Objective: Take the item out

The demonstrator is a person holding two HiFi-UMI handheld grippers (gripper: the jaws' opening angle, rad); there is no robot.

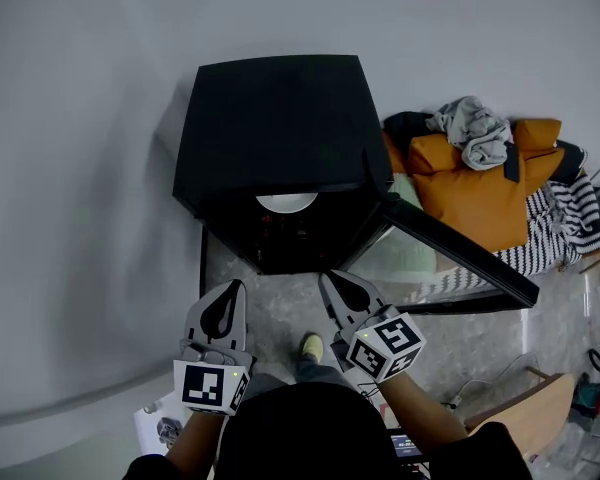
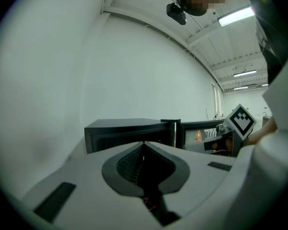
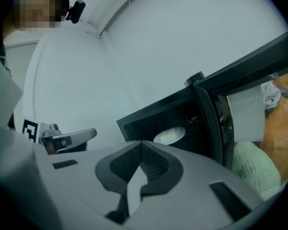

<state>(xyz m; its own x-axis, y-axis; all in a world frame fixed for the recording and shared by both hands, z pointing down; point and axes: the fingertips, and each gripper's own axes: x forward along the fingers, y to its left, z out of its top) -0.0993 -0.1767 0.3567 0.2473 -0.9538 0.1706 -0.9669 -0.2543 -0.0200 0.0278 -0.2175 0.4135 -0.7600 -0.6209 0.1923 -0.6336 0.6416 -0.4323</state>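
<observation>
- Step in hand, as judged: approach ahead of the reach. Nothing is gripped yet.
- Left gripper (image 1: pixel 232 293): the jaws are pressed together with nothing between them. It is held on the near side of the black cabinet (image 1: pixel 275 118), just in front of its opening.
- Right gripper (image 1: pixel 332 282): the jaws are likewise closed on nothing. It is held just right of the left one.
- The cabinet door (image 1: pixel 460 253) is swung open to the right, so the opening is unobstructed.
- Item: a white plate (image 1: pixel 287 202) is seen inside the cabinet, just under its top panel and apart from both grippers.
- Next move, as judged: one pair of jaws must be spread, carried into the opening and closed on the plate rim, with the door edge avoided.
- Count: two grippers, one cabinet, one door, one plate. On the right, one orange bundle (image 1: pixel 475 183) and one grey garment (image 1: pixel 475 128) are counted.
</observation>
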